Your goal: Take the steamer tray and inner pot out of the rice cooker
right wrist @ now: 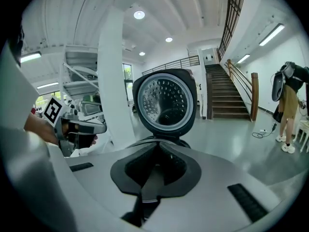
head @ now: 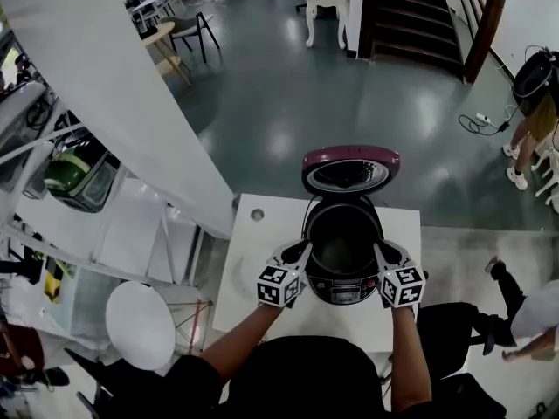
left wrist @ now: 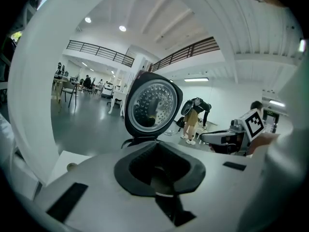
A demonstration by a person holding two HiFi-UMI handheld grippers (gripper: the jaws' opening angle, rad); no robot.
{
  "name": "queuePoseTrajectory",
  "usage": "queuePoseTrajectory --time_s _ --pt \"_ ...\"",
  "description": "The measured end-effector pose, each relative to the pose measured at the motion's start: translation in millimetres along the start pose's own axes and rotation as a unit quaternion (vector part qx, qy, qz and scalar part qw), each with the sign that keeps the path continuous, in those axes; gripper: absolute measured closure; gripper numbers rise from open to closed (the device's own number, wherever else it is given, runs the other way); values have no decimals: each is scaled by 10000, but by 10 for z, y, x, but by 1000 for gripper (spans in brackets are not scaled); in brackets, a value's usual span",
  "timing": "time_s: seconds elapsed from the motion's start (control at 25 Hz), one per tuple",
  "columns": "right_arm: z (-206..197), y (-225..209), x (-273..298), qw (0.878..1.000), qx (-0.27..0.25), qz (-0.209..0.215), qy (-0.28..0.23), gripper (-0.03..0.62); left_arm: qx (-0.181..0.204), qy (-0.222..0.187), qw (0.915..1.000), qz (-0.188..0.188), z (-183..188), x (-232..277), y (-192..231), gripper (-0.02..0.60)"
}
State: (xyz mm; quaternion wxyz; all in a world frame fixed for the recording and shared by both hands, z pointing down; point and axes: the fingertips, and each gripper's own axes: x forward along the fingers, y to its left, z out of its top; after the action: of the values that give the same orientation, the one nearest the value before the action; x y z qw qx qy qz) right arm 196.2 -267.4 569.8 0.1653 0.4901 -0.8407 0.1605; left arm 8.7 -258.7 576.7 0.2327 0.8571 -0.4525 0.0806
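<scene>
I held my left gripper (head: 300, 250) clenched and empty at the rice cooker's (head: 342, 288) nine o'clock, and my right gripper (head: 383, 251) clenched and empty at three. The cooker sat on the white table (head: 253, 269), its lid (head: 349, 171) raised at twelve.

Between the two pairs of fingers, rice cooker (head: 342, 279): dark plastic body, smooth and glossy. Its raised lid (head: 350, 154), just beyond the fingertips, has a shiny plum-coloured plastic shell. The inner plate (right wrist: 166, 102) of the lid is bright dimpled metal. The left gripper (head: 300, 249) and right gripper (head: 382, 249) have matt grey plastic shells and matt black jaw linings, with flat printed marker squares on their cubes. The table (head: 253, 269) beneath the fingers is white, smooth and matt. The floor (head: 288, 103) far ahead of the fingers is polished grey and mirrors the lights.
</scene>
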Motion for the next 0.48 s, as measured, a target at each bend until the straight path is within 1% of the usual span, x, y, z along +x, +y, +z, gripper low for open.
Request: queuePoseTrajectory --time_s 0.16,0.32,0.4,0.48 --pt "-120 -227 89 9999 4 -18 153 582 46 200 9995 255 -110 209 29 563" --pt "-187 -296 208 9990 -304 2 338 583 43 460 9972 586 -247 348 160 564" --pt "-246 -316 263 9983 -363 29 460 582 -3 500 9964 688 -294 370 196 563" --pt "-286 -392 316 9978 -369 -33 558 582 -18 527 9959 729 -310 408 208 563"
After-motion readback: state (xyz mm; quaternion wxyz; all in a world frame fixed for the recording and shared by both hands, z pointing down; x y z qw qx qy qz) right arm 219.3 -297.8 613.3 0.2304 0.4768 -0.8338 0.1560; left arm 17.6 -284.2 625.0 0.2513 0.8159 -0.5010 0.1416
